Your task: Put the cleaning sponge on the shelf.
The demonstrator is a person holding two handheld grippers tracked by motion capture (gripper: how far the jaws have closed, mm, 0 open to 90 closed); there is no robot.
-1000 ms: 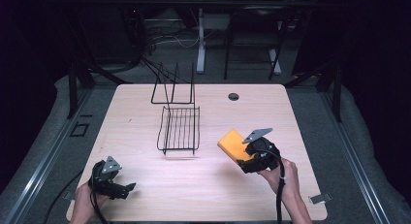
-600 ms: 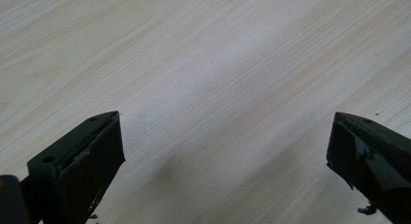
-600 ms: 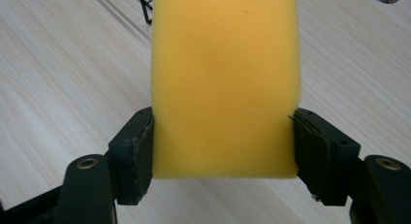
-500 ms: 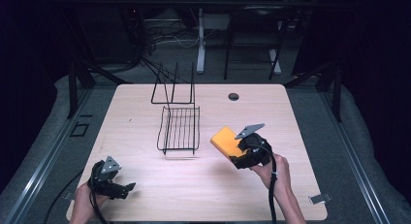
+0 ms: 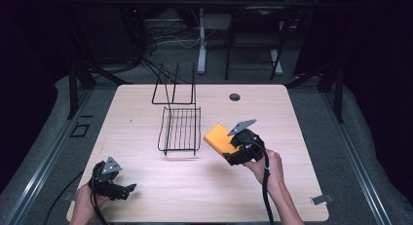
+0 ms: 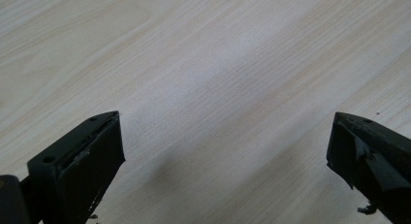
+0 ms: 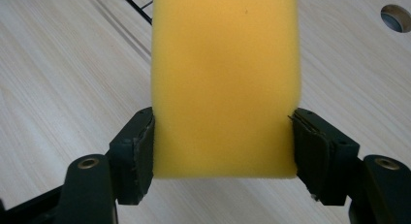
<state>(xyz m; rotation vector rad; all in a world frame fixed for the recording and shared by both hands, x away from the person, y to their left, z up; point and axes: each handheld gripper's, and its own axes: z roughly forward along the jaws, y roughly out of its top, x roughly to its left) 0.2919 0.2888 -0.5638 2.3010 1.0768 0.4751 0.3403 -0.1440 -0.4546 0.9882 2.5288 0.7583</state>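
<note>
A yellow sponge (image 5: 219,138) is held above the table just right of the black wire rack (image 5: 180,129). My right gripper (image 5: 233,148) is shut on the yellow sponge (image 7: 224,83), both pads pressing its sides in the right gripper view. At the table's front left corner my left gripper (image 5: 127,190) rests low in a hand. Its jaws stand wide apart over bare wood in the left gripper view, its fingertips (image 6: 102,136) holding nothing.
The light wooden table (image 5: 146,181) has a round cable hole (image 5: 234,97) near its far edge. The rack's upright wire dividers (image 5: 174,86) rise at the back. A small metal clip (image 5: 321,199) lies near the front right corner.
My right gripper has carried the sponge leftward and a little away from the person, closer to the wire rack. The left gripper has stayed put.
</note>
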